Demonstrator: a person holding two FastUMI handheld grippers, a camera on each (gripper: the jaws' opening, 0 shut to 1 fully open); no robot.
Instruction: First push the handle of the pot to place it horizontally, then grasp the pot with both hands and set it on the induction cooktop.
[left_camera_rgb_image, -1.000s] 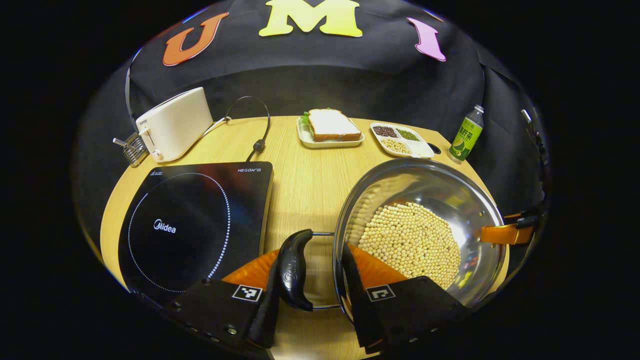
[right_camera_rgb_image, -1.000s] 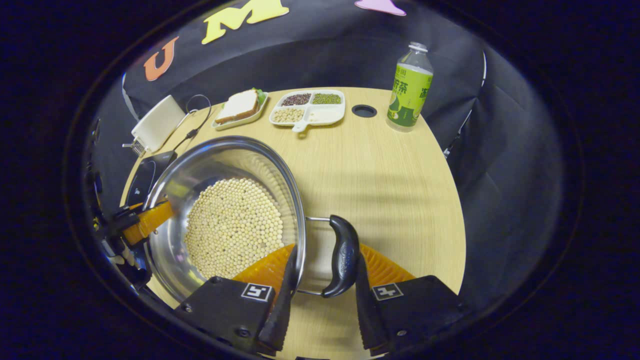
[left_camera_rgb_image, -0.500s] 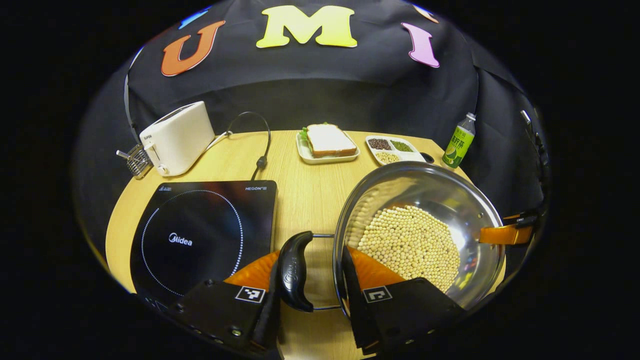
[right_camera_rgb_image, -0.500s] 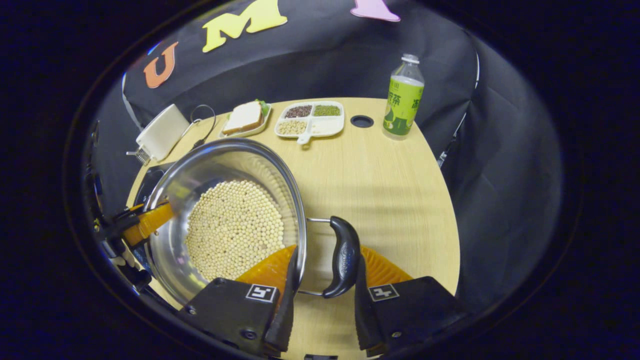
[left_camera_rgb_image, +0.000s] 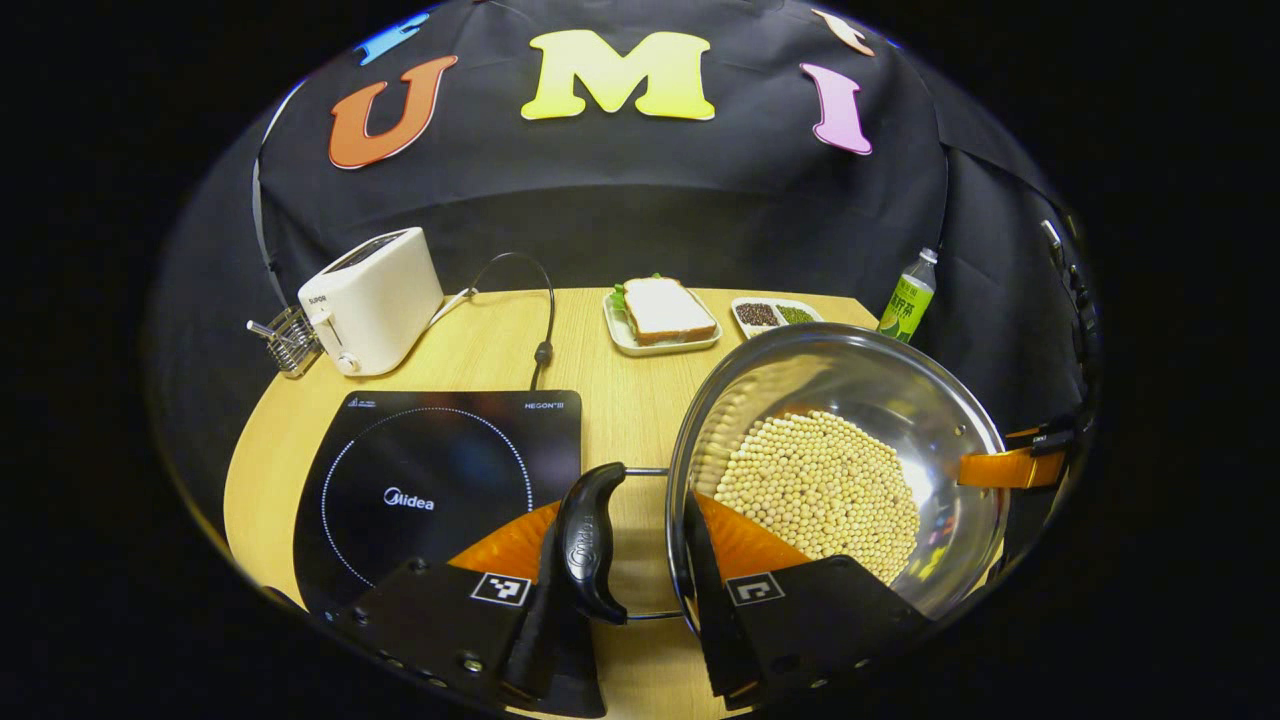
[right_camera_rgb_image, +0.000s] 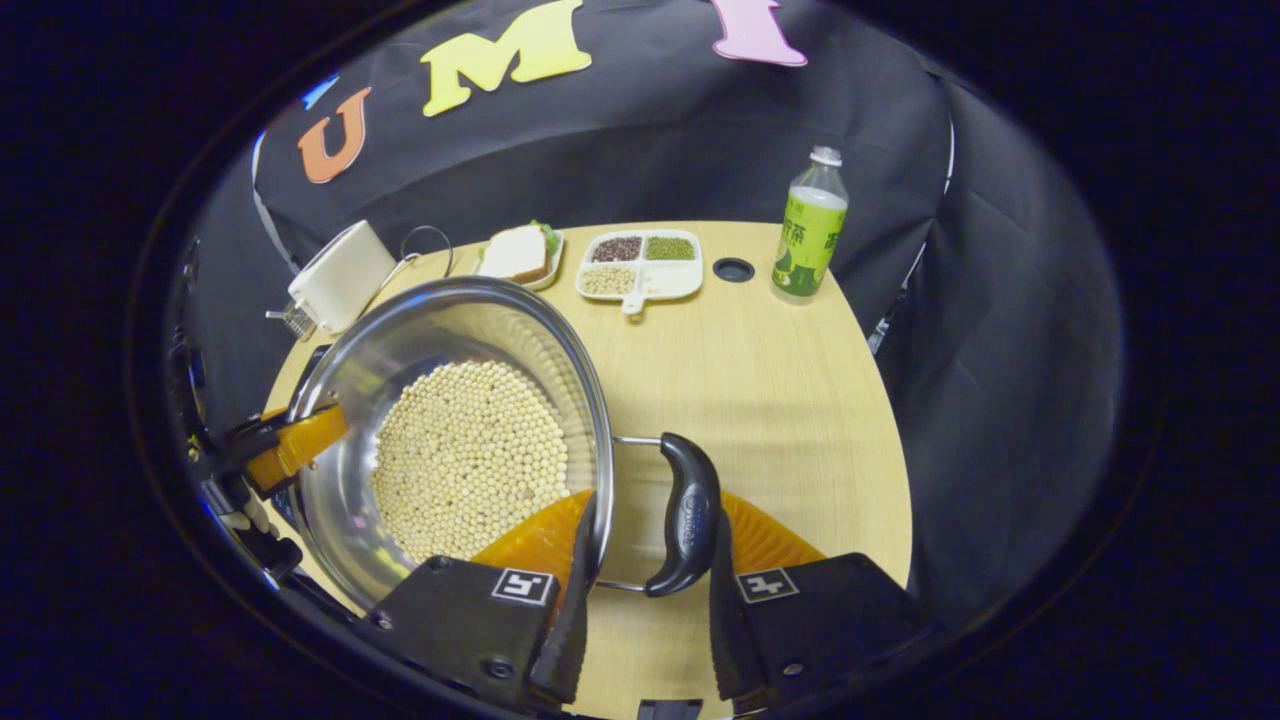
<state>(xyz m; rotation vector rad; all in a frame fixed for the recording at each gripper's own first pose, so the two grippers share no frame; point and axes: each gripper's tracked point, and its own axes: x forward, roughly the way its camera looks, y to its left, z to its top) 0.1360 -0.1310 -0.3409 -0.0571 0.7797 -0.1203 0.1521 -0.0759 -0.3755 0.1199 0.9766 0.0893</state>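
Claws (left_camera_rgb_image: 620, 590) (right_camera_rgb_image: 645, 600) grip pot (left_camera_rgb_image: 850, 400) above wooden table (left_camera_rgb_image: 480, 340), black cloth behind

Bright, sharp, fisheye-warped edges; steel glare

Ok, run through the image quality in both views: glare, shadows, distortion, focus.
Left gripper view: fisheye bends the table edge; bright glare on the pot wall; the induction cooktop shows a faint sheen; focus is sharp. Right gripper view: same bowing; soft banded shadows cross the table; the pot's inner wall mirrors the beans; the bottle looks crisp.
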